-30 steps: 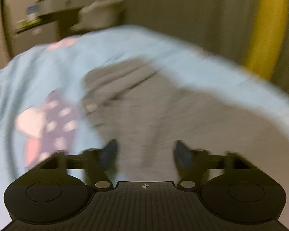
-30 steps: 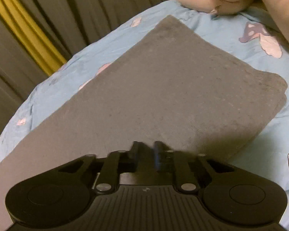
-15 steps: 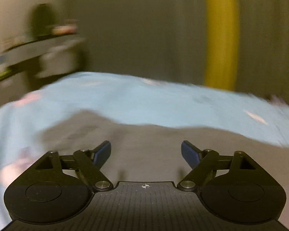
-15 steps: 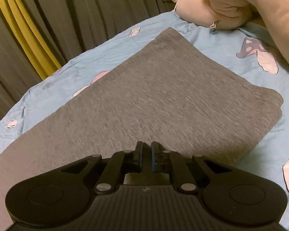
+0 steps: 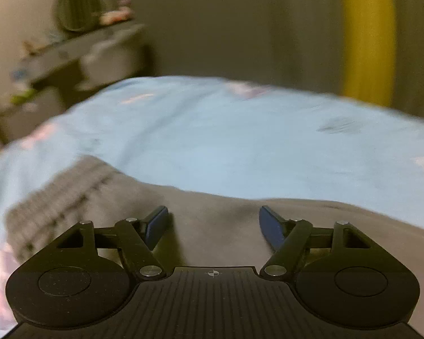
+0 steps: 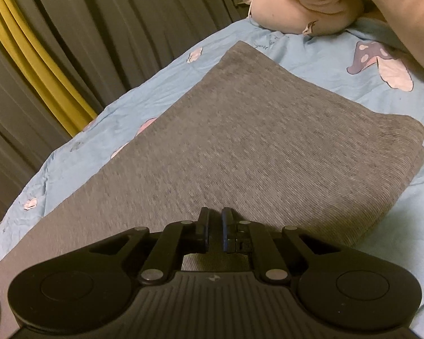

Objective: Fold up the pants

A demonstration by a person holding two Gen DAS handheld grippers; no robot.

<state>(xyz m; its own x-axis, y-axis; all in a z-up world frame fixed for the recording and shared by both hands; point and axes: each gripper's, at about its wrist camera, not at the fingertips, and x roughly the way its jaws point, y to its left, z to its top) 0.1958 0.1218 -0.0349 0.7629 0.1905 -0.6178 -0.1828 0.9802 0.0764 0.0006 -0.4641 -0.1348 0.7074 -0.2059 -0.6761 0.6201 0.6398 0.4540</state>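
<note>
The pants (image 6: 240, 152) lie flat on the bed (image 6: 155, 99), already doubled into a broad grey slab with a thick folded edge at the right — a sign, I judge, that one fold is done. The right gripper (image 6: 214, 226) hangs just over the near part with its jaws nearly together and nothing visibly between them, probably parked so the cloth stays undisturbed. The left gripper (image 5: 213, 223) is over the ribbed waistband end (image 5: 56, 203), jaws wide but narrowing, no cloth between them (the view is blurred) — likely lining up to pinch that end for the next fold.
</note>
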